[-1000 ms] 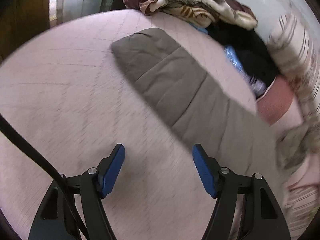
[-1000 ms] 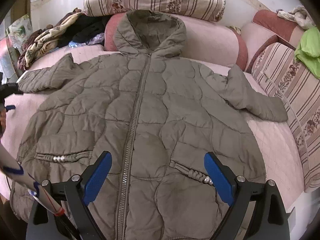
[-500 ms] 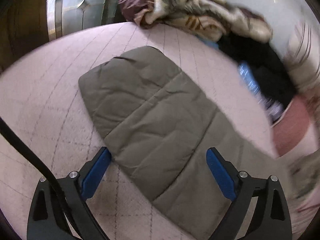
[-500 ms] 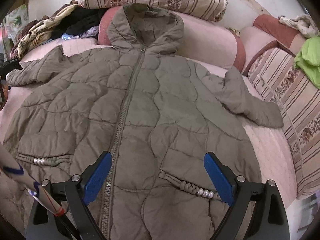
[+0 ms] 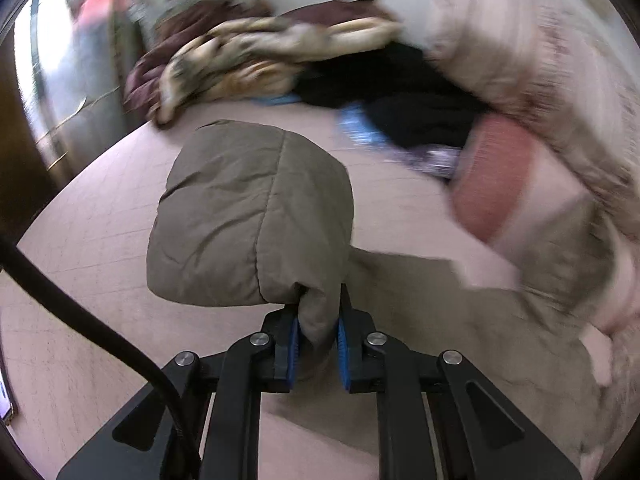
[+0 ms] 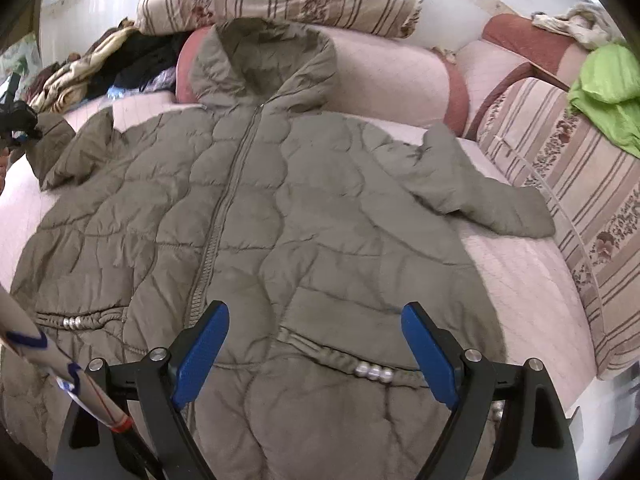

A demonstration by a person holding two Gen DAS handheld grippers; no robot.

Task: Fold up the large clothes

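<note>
Two wrist views, close above the same jacket point(image 6: 304, 208).

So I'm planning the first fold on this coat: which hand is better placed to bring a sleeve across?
Left. The left tool is already shut on the sleeve, while the right tool hangs open above the coat hem, holding nothing.

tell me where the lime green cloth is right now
In the right wrist view the lime green cloth lies far right on the striped cushion, beyond the jacket's sleeve.
</note>
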